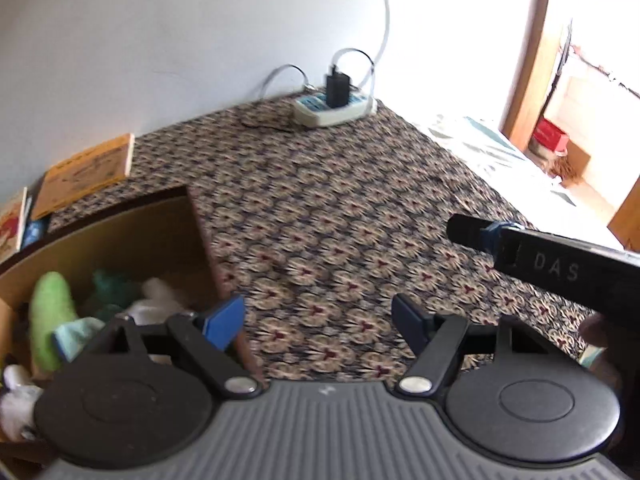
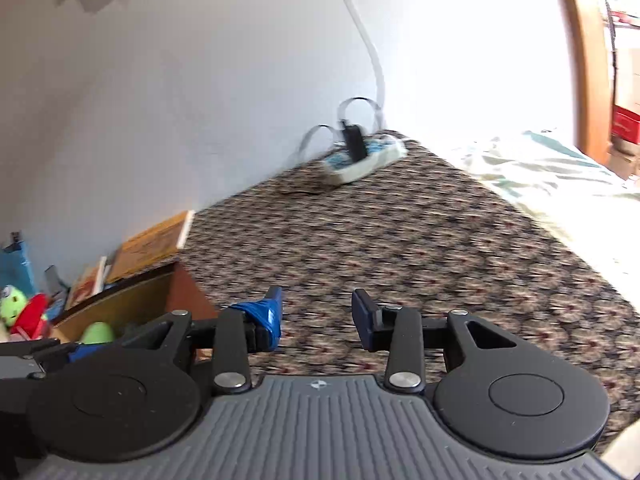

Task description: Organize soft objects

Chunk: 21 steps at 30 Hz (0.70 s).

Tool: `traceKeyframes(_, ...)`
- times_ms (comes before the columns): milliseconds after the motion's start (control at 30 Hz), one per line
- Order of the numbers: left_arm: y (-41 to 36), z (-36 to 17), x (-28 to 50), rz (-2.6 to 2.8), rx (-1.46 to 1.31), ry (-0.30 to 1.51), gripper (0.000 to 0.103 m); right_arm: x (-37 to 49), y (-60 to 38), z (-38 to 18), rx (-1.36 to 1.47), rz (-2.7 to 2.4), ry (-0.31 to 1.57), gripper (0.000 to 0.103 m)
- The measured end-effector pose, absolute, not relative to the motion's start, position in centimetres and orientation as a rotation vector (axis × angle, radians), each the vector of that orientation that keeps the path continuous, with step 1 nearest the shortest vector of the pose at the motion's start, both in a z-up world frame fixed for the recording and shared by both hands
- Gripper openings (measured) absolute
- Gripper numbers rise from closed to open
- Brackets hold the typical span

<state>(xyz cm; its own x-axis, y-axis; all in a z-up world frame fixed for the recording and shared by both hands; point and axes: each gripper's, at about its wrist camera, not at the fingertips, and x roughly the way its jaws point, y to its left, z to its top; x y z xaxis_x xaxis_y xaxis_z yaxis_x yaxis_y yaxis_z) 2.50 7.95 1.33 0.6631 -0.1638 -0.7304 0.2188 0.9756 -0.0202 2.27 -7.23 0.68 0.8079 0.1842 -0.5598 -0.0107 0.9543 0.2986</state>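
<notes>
Soft toys (image 1: 52, 316) boxed (both jaws apart)

The only readable text is "DAS", in pale letters on the side of the black right gripper (image 1: 560, 268) at the right of the left wrist view; print on the orange book (image 1: 86, 174) is too blurred.
</notes>
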Motion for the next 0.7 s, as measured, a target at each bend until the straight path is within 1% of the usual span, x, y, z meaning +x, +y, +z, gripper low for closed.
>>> traceKeyframes(300,2.0,-1.0,3.2,-0.210,0.131,0.915,0.074,2.0,-12.1,-1.3,0.286,0.032,0.726,0.022)
traceKeyframes(467,0.6,-2.3,3.8,-0.187,0.123,0.969,0.074,2.2,-13.3,-1.9,0.262,0.030,0.750,0.022)
traceKeyframes(700,-0.4,-3.2,3.7,-0.138,0.111,0.998,0.074,2.6,-13.8,-3.4,0.251,0.082,0.837,0.022)
